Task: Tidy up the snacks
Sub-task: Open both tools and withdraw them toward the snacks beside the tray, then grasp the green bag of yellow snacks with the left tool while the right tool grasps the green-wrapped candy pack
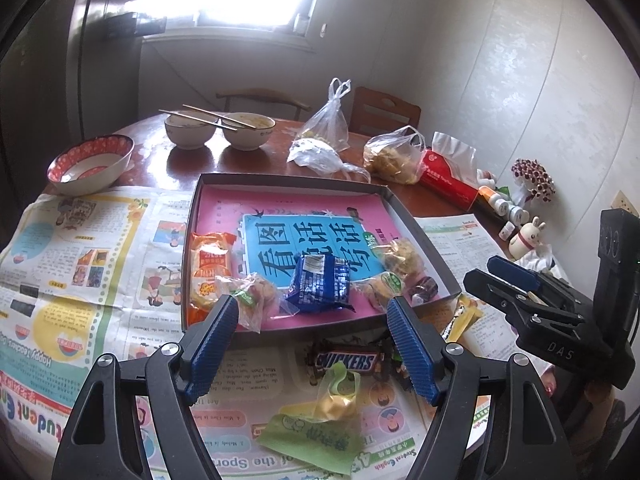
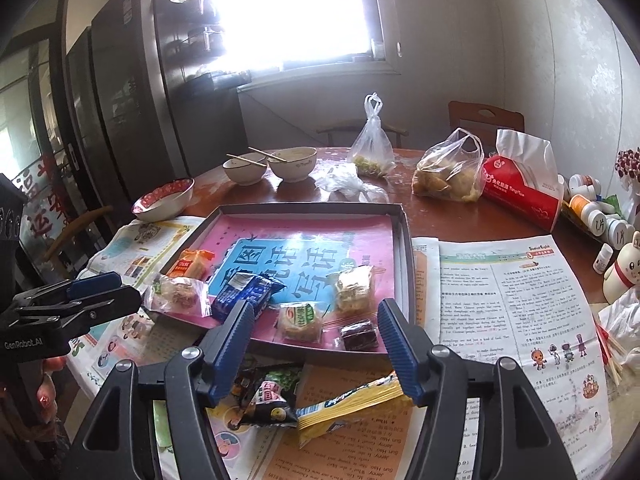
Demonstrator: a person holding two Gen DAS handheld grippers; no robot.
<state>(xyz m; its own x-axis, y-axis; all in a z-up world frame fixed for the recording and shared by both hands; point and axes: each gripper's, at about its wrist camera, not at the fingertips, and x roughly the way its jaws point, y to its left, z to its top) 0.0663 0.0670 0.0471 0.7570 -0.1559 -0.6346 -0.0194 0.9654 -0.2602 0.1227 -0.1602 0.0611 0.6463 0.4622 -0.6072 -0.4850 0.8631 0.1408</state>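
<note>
A shallow dark tray (image 1: 196, 216) (image 2: 404, 240) with a pink and blue liner holds several wrapped snacks, among them a blue packet (image 1: 322, 284) (image 2: 244, 292), an orange packet (image 1: 208, 268) (image 2: 190, 264), a green-labelled pastry (image 2: 300, 320) and a dark cake (image 2: 358, 334). In front of the tray lie a Snickers bar (image 1: 346, 361), a green and yellow wrapped snack (image 1: 332, 400), a dark printed packet (image 2: 268, 396) and a yellow packet (image 2: 352, 400). My left gripper (image 1: 312, 312) is open and empty above the tray's near edge. My right gripper (image 2: 314, 312) is open and empty above the loose packets.
Newspaper sheets (image 1: 80, 260) (image 2: 512, 312) cover the near table. Behind the tray stand bowls with chopsticks (image 1: 218, 128), a red patterned bowl (image 1: 90, 162), plastic bags of food (image 2: 448, 172), a red tissue pack (image 2: 520, 196), small bottles (image 2: 592, 208) and a rabbit figure (image 1: 528, 236).
</note>
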